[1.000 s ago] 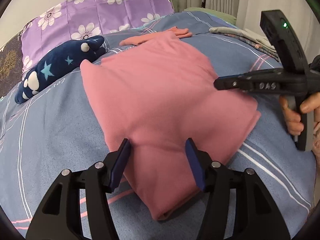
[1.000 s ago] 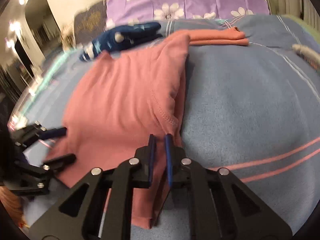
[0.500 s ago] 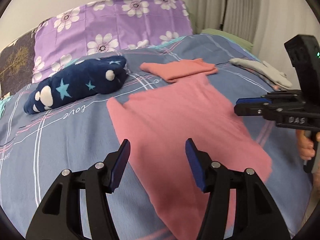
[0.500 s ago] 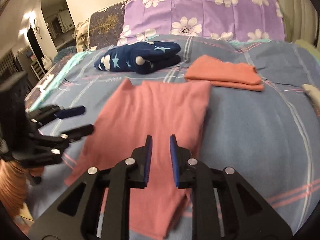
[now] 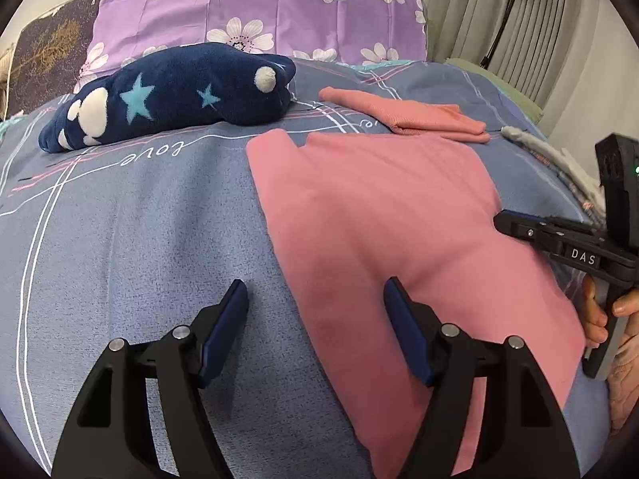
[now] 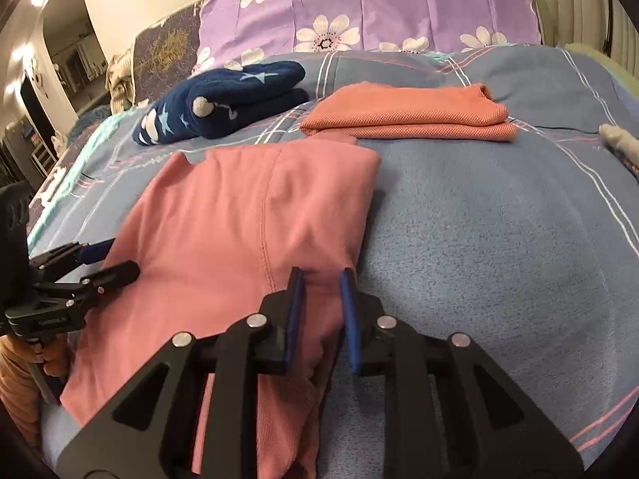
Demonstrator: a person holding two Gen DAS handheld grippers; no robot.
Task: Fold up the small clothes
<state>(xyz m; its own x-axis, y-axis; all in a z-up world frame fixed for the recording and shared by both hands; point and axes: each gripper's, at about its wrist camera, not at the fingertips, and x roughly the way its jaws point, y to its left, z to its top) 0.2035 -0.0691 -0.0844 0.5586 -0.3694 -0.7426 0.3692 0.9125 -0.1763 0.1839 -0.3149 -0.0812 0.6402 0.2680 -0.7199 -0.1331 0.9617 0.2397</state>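
Note:
A pink garment (image 5: 399,247) lies folded lengthwise on the blue bedspread; it also shows in the right wrist view (image 6: 239,239). My left gripper (image 5: 315,299) is open and empty, low over the garment's left edge. My right gripper (image 6: 321,279) is open with a narrow gap, its jaws astride the garment's right folded edge without pinching it. The right gripper also shows in the left wrist view (image 5: 507,221) at the garment's right edge. The left gripper shows in the right wrist view (image 6: 112,257), open at the garment's left edge.
A folded orange garment (image 5: 411,115) lies behind the pink one, also seen in the right wrist view (image 6: 411,115). A navy starred plush garment (image 5: 167,99) lies at the back left. Grey clothes (image 5: 559,159) lie at the right. A purple flowered pillow (image 5: 259,8) is at the headboard.
The pink garment went from held up and swung to lying flat on the bed. My right gripper opened slightly. Both grippers moved back down to its near edges.

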